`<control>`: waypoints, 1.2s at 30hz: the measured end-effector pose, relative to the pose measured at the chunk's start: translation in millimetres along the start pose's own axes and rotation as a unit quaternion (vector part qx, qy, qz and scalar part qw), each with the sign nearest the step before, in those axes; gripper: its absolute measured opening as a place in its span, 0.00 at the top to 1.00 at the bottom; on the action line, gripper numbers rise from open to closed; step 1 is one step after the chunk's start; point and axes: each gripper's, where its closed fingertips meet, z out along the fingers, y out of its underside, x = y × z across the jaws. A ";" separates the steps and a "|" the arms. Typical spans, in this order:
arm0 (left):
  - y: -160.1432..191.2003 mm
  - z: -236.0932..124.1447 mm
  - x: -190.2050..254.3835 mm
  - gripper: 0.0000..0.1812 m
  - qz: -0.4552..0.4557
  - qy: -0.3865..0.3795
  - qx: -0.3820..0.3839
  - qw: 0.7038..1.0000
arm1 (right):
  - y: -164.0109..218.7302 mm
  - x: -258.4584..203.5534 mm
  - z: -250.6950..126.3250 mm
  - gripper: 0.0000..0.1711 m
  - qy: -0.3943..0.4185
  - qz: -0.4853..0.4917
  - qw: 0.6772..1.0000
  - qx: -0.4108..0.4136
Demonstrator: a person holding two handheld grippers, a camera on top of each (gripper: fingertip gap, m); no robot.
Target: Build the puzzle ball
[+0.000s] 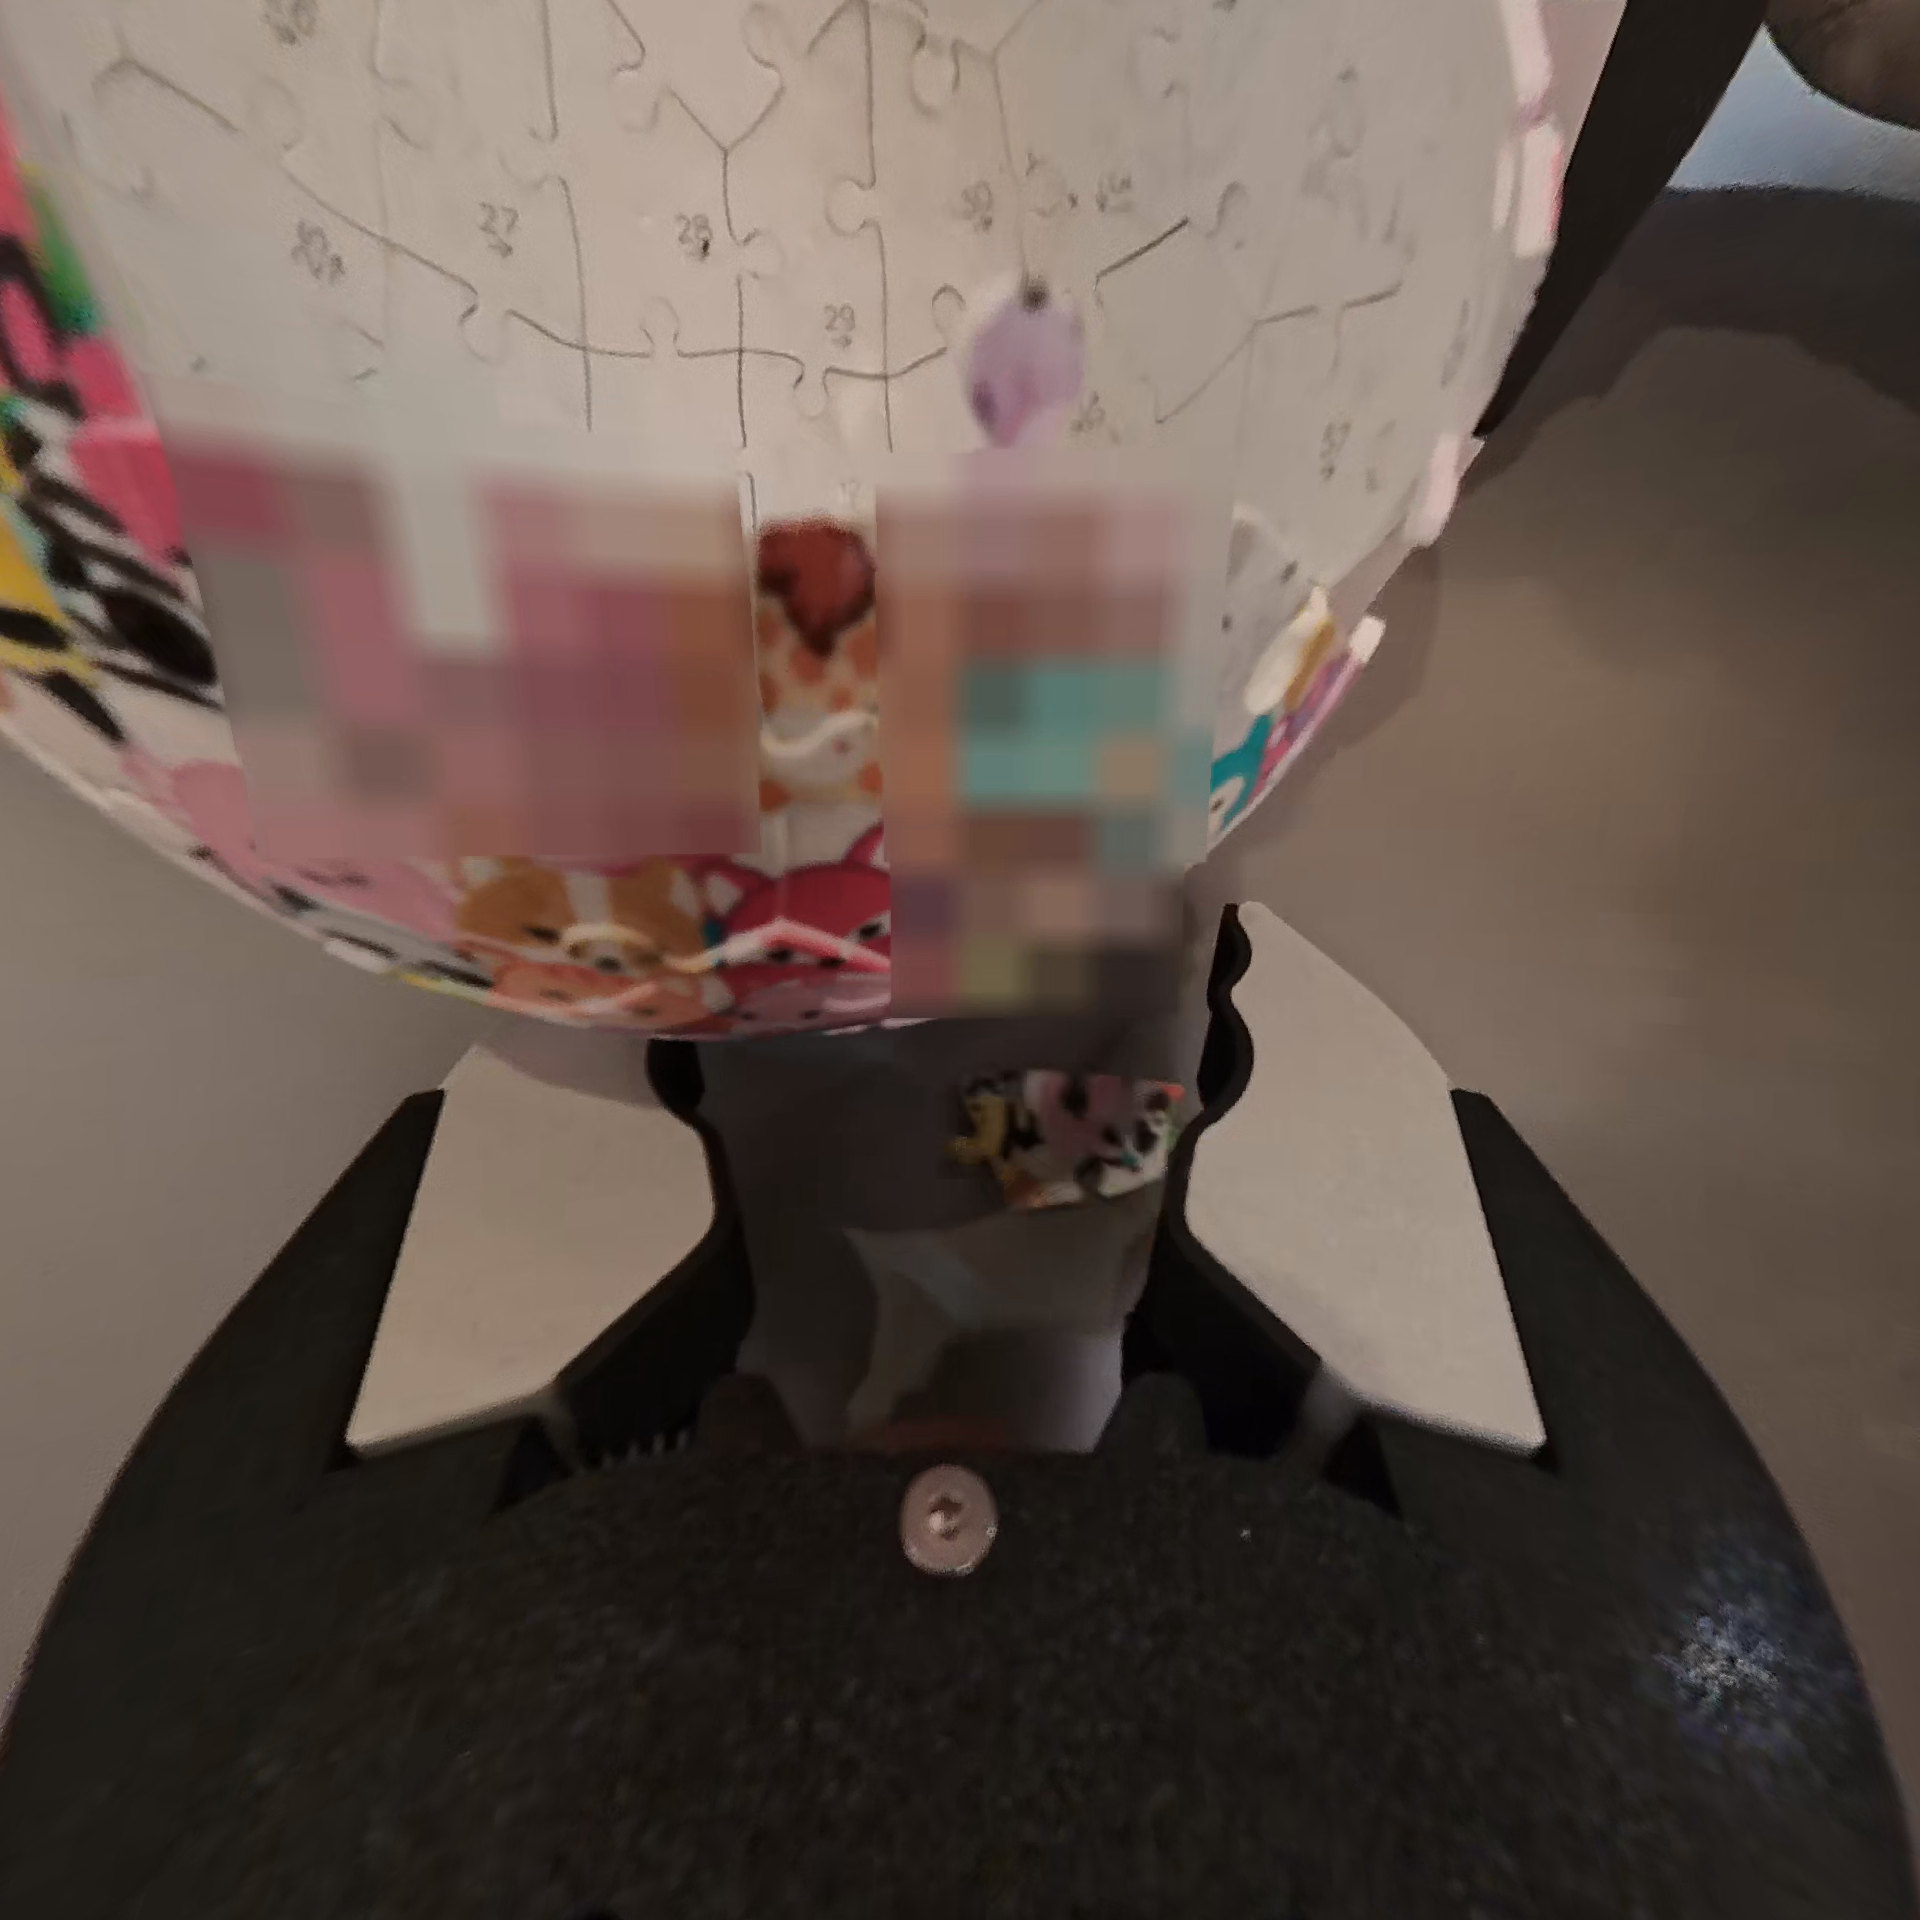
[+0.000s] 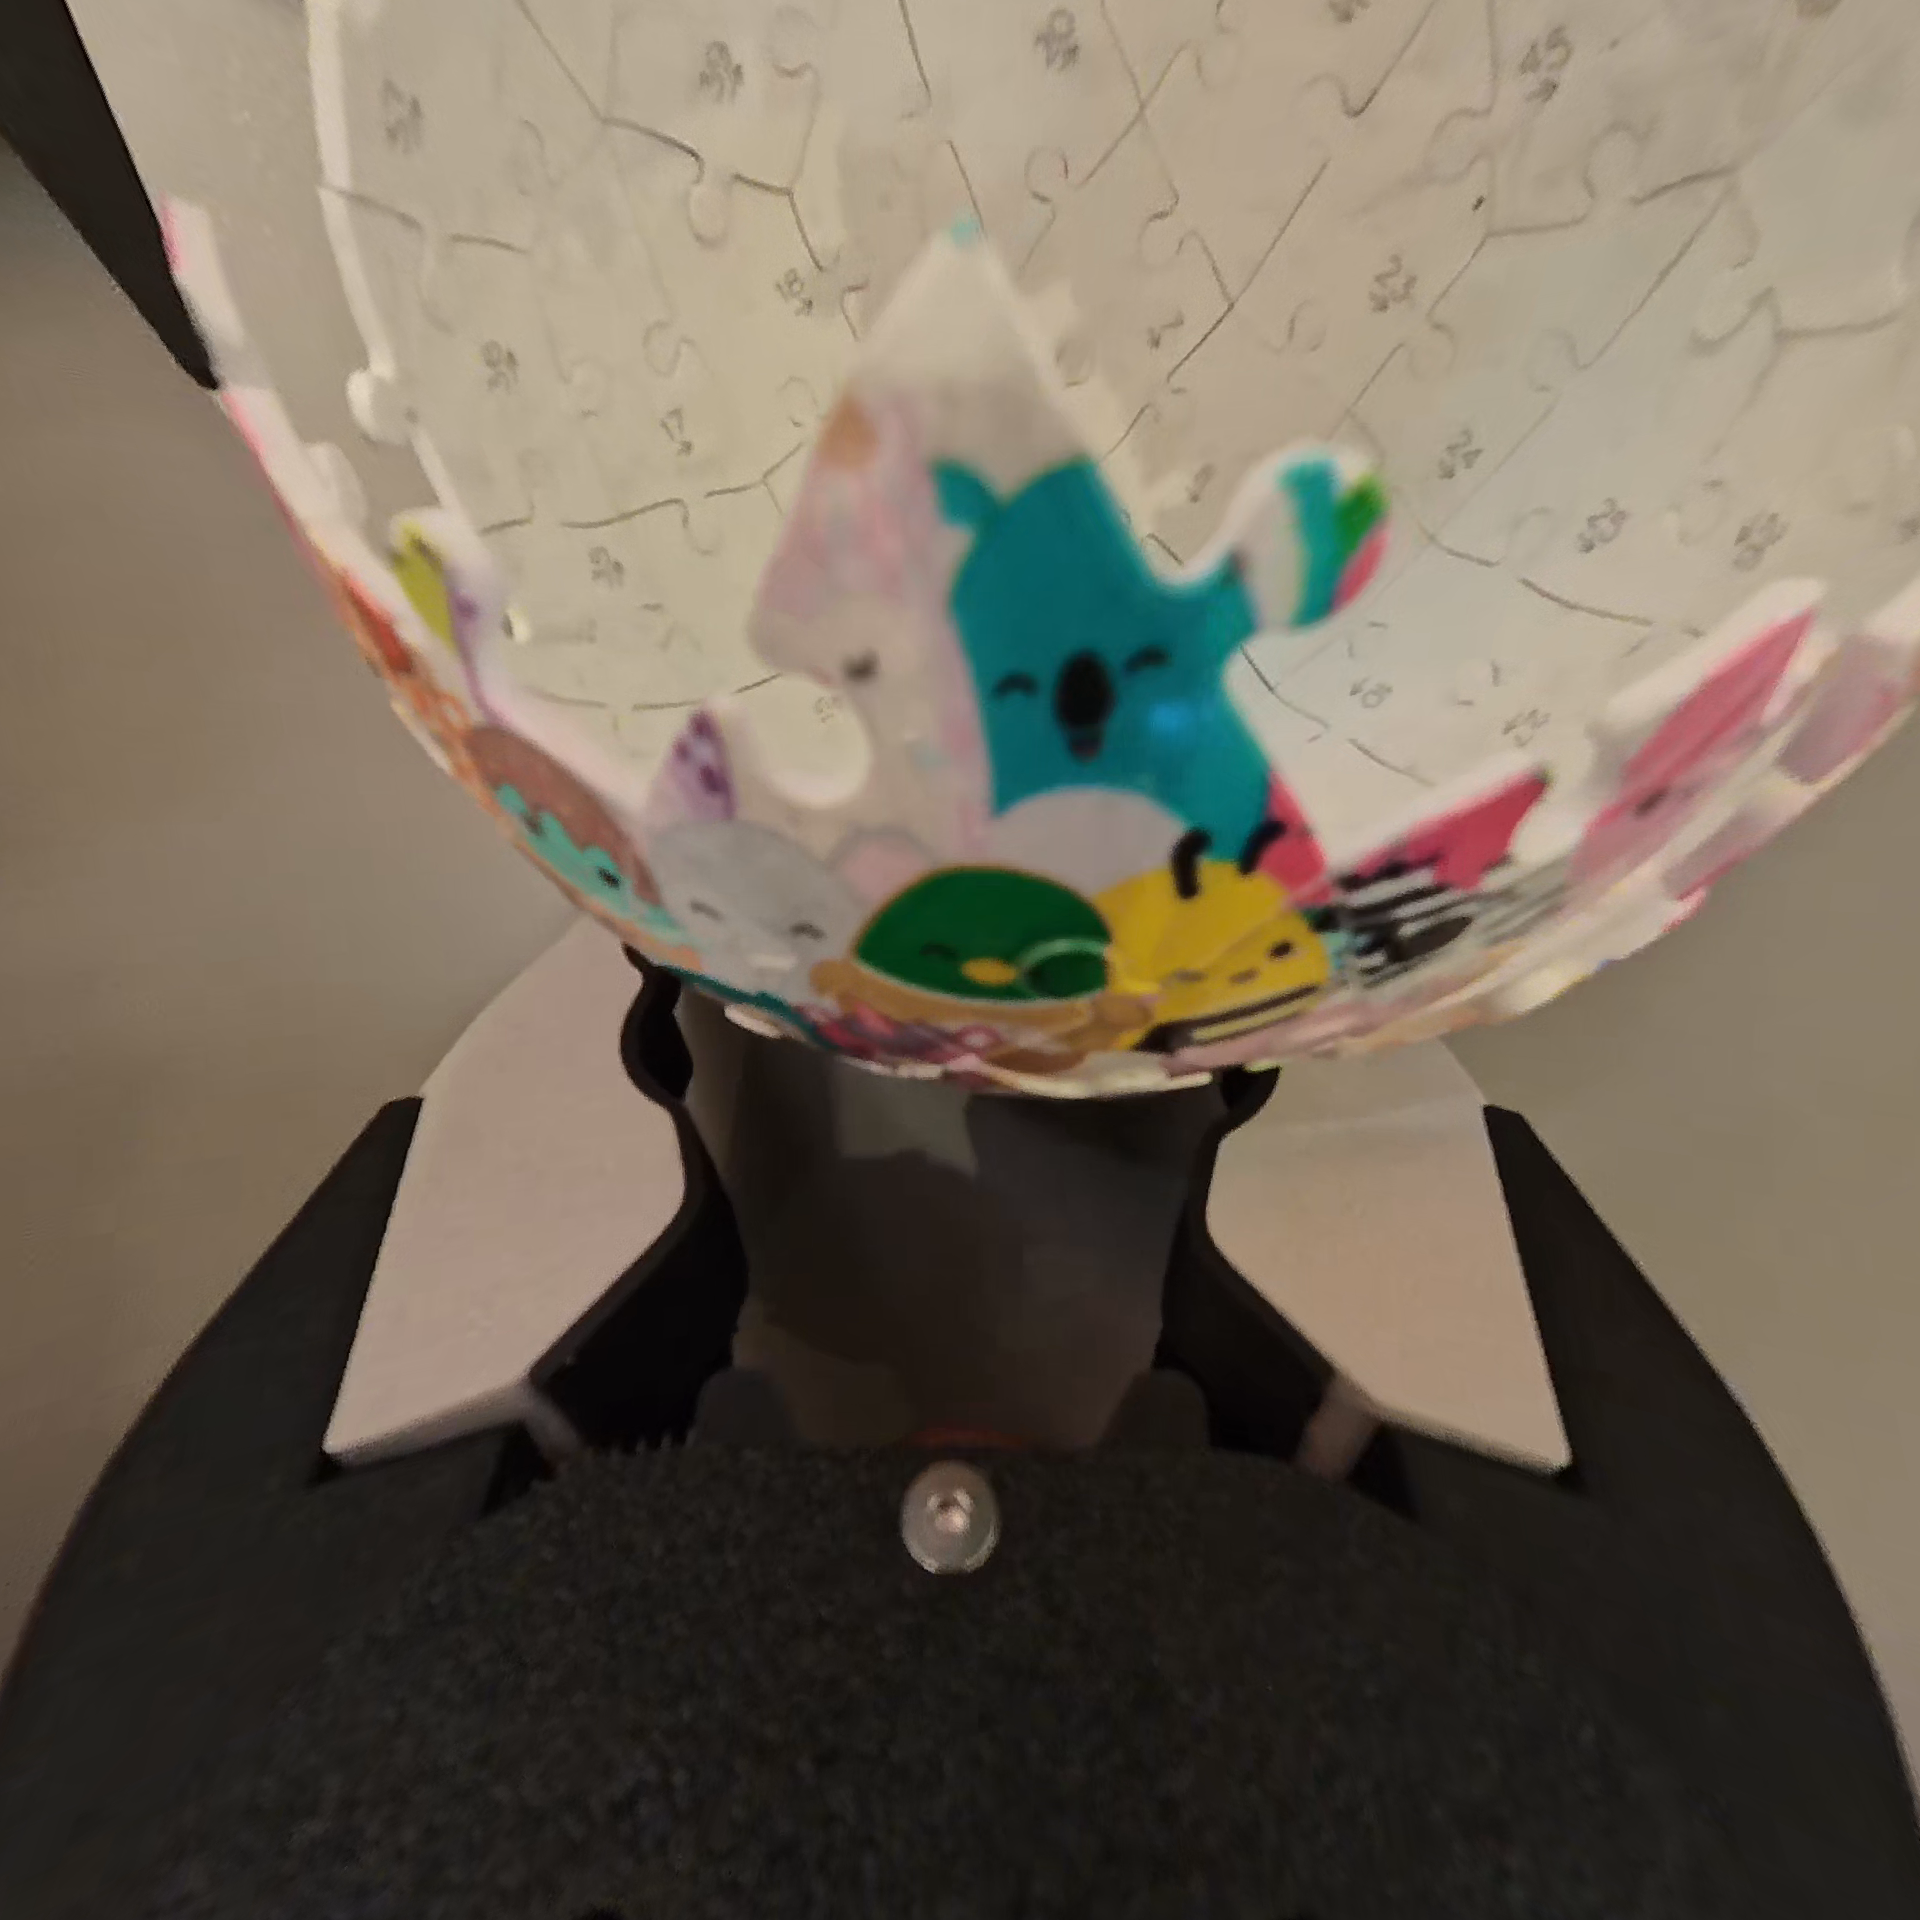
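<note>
Filling the top of both wrist views, the puzzle ball [image 1: 727,260] is an unfinished shell: I look past its jagged open rim into a white inner face of interlocked, numbered pieces, while the outer skin carries bright cartoon animals.

On my left gripper [image 1: 951,1039] the 2 black fingers stand apart with a wide gap between them. The ball's lower curve sits just over the left fingertip; the right fingertip is clear of it. I would call this claw released, since nothing sits in the gap. Beyond the fingers, 1 loose puzzle piece [image 1: 1070,1138] with a colourful print lies on the grey surface [image 1: 1662,831], near the right finger and in the ball's shadow.

On my right gripper [image 2: 945,1039] the fingers are likewise spread, and the ball [image 2: 1039,675] rests across or just above both tips, so I cannot tell whether they touch it. A teal koala piece [image 2: 1081,665] stands tallest on the near rim, with a green duck and a yellow bee below it.

A dark bar of the other gripper crosses the upper right corner of the left view and the upper left corner of the right view, beside the ball
</note>
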 end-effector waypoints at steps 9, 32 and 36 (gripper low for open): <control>25.3 -10.4 56.7 0.48 0.030 -0.007 -0.016 0.999 | 12.7 -66.2 -4.4 0.40 0.014 -0.009 1.000 -0.007; -0.1 -49.1 33.2 0.48 0.123 -0.123 0.036 0.984 | -15.7 -55.7 -36.8 0.38 0.146 -0.026 0.987 0.068; 0.7 -53.4 41.8 0.46 0.081 -0.060 0.029 0.995 | -15.5 -65.0 -36.5 0.38 0.086 0.031 0.994 0.059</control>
